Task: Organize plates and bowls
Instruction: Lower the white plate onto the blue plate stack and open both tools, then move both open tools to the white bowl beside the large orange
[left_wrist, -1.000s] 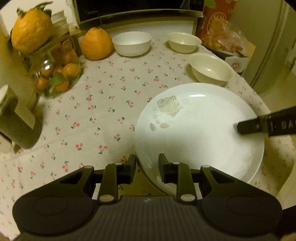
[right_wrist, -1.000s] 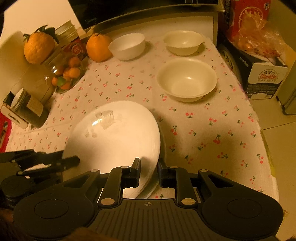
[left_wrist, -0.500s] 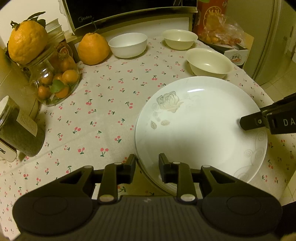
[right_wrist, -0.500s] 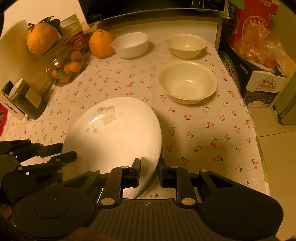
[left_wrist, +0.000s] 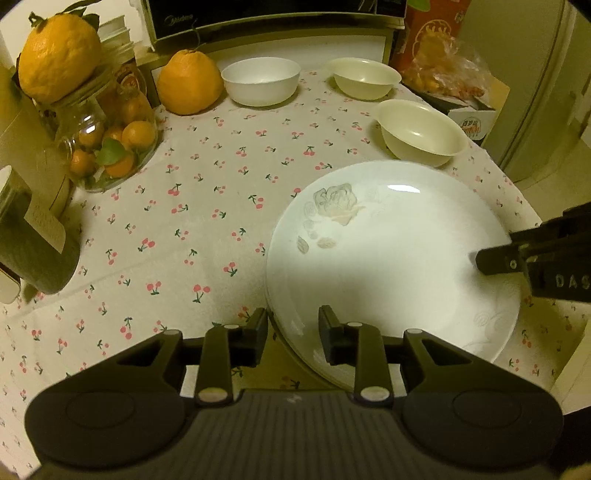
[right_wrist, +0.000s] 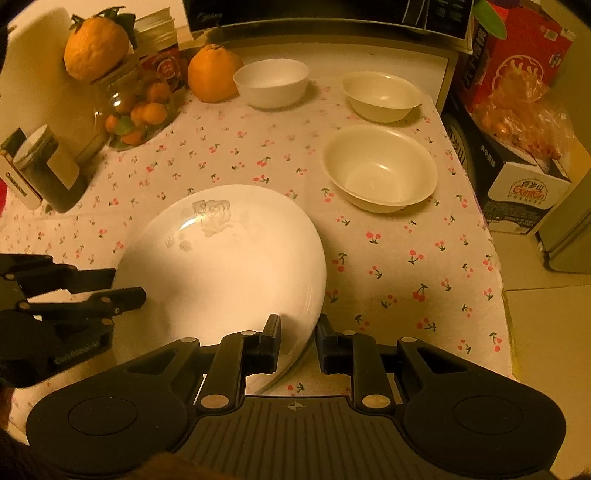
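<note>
- Three bowls (right_wrist: 380, 168) stand behind the white plates (right_wrist: 229, 266); glass jar (left_wrist: 110, 147) holds small oranges, with a large orange (left_wrist: 190, 83) beside it.
- Plates are stacked near the front edge of the cherry-print cloth (left_wrist: 207, 206).
- Left gripper (left_wrist: 293, 332) and right gripper (right_wrist: 297, 341) each straddle the stack's rim, jaws narrowly parted; whether the pads press on it cannot be told.

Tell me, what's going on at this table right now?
A person works two handheld tongs on a stack of white plates on the cherry-print tablecloth. The left tongs straddle the stack's rim on one side, the right tongs on the opposite side. Whether the pads press the rim is hard to tell. Three bowls sit apart behind the plates, not yet stacked: a white bowl and two cream bowls.
</note>
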